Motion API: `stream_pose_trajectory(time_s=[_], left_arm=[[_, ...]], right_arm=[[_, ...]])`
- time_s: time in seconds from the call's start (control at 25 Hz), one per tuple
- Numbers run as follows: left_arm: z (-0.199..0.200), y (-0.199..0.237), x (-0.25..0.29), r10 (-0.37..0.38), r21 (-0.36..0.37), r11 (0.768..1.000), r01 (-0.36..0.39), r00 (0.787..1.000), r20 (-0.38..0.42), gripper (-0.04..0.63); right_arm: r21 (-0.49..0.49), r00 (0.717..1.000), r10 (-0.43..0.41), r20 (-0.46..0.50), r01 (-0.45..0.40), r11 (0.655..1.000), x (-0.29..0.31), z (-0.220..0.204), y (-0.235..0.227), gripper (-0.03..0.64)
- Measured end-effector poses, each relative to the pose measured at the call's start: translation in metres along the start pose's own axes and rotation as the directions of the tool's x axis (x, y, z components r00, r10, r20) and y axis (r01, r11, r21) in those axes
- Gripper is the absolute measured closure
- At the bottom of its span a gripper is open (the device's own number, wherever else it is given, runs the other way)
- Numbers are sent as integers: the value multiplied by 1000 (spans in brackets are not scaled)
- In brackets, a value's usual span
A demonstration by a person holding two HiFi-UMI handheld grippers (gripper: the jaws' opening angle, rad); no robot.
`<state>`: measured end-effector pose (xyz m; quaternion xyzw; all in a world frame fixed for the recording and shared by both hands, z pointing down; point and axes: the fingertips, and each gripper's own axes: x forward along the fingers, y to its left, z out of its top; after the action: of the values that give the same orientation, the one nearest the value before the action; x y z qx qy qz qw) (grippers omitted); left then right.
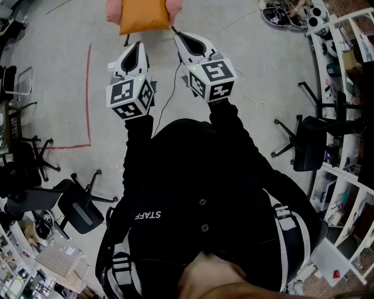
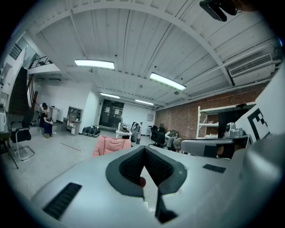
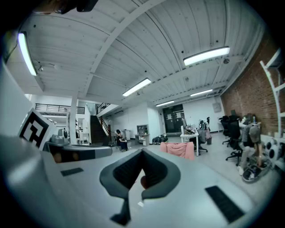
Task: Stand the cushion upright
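An orange cushion (image 1: pixel 143 16) lies flat on a pink seat (image 1: pixel 173 7) at the top edge of the head view. My left gripper (image 1: pixel 136 45) and right gripper (image 1: pixel 177 36) are held side by side just short of it, both shut with nothing between the jaws. The right tip is close to the cushion's near right corner; the left tip is a little further back. In the left gripper view the pink seat (image 2: pixel 111 146) shows beyond the shut left gripper (image 2: pixel 143 152). The right gripper view shows the seat (image 3: pixel 178 149) past the shut right gripper (image 3: pixel 142 154). The cushion itself is hidden in both gripper views.
Red tape (image 1: pixel 89 87) marks the floor to the left. Office chairs stand at the left (image 1: pixel 76 204) and right (image 1: pixel 310 143), with shelving (image 1: pixel 345 175) along the right. A thin cable (image 1: pixel 166 99) trails across the floor. A seated person (image 2: pixel 44 120) is far off.
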<state>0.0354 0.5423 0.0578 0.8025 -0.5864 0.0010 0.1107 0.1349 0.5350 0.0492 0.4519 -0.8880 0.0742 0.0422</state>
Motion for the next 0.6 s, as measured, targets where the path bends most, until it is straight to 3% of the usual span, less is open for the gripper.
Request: stream_pose_trajectory(time_s=[0.6], left_arm=[[-18, 21, -8, 1, -23, 1000, -2, 1000, -28, 594]], right_arm=[[-35, 999, 24, -24, -25, 999, 12, -15, 25, 603]])
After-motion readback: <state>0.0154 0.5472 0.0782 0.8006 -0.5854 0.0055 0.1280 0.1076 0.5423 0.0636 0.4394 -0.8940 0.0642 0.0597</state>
